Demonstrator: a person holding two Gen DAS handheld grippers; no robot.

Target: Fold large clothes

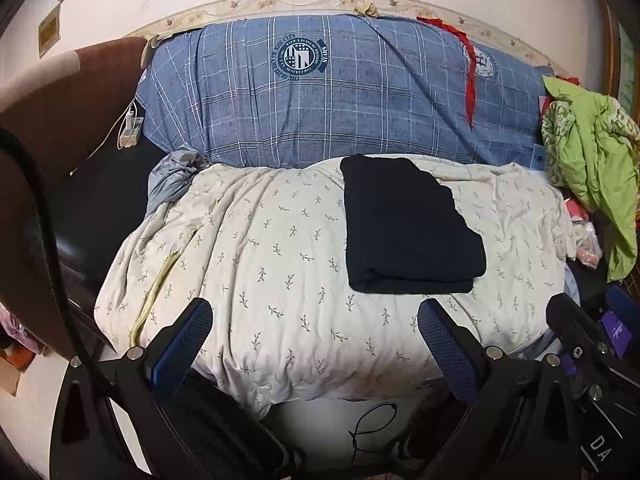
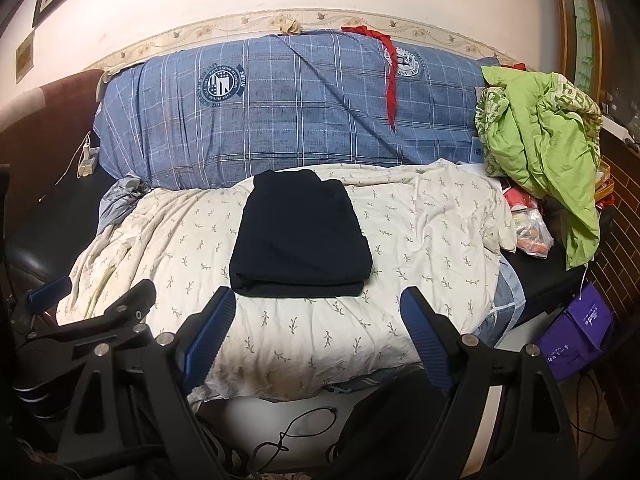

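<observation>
A black garment (image 1: 408,224) lies folded into a neat rectangle on the white leaf-print quilt (image 1: 280,280); it also shows in the right wrist view (image 2: 300,236). My left gripper (image 1: 316,312) is open and empty, held back from the quilt's near edge, left of the garment. My right gripper (image 2: 320,300) is open and empty, just in front of the garment's near edge. The right gripper's body (image 1: 580,344) shows at the lower right of the left wrist view, and the left gripper's body (image 2: 88,320) at the lower left of the right wrist view.
A blue plaid bundle (image 2: 288,108) with a red strip (image 2: 394,80) lies behind the quilt. A green quilted cloth (image 2: 540,140) is piled at the right. A purple box (image 2: 576,332) stands lower right. A black cord (image 2: 296,432) lies on the floor.
</observation>
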